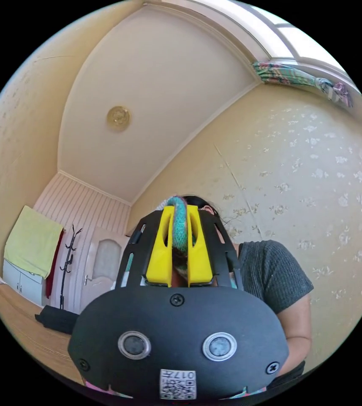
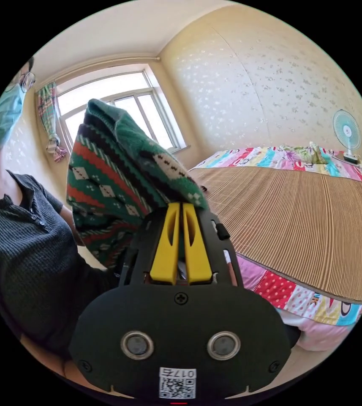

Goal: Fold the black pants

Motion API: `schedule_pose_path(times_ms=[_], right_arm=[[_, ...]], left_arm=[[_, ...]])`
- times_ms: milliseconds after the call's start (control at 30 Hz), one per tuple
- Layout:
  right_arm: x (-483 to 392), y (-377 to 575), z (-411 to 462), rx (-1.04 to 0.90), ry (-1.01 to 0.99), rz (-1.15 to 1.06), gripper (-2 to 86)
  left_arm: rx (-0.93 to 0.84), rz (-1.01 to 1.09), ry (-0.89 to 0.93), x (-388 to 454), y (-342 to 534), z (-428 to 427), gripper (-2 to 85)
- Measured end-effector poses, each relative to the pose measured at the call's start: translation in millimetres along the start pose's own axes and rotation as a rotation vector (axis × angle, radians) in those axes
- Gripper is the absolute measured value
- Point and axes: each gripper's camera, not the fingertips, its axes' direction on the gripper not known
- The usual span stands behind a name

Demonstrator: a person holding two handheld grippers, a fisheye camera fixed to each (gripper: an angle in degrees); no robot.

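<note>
Black pants [image 1: 58,319] lie on the bed [image 2: 299,220] beyond my left claw [image 1: 180,249]; both it and my right claw [image 2: 181,245] pinch a patterned knit sweater [image 2: 117,177].

black pants [image 1: 58,319] | dark folded heap | lying on striped bed mat

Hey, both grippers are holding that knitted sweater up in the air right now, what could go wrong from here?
The right gripper pinches only an edge of the sweater, so its hanging bulk could slip free. The left gripper grips a thin bunched strip, which may twist the fold. The black pants lie untouched on the bed.
</note>
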Motion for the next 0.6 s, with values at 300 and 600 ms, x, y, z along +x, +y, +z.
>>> schedule_pose_path(times_ms=[300,600], right_arm=[[-54,79,-28,0.057,0.149,0.108,11.4],[-59,104,-31,-0.046,0.228,0.229,18.0]], left_arm=[[0.006,0.005,-0.057,22,-15,27,5.0],[0.041,0.022,-0.018,28,-30,51,5.0]])
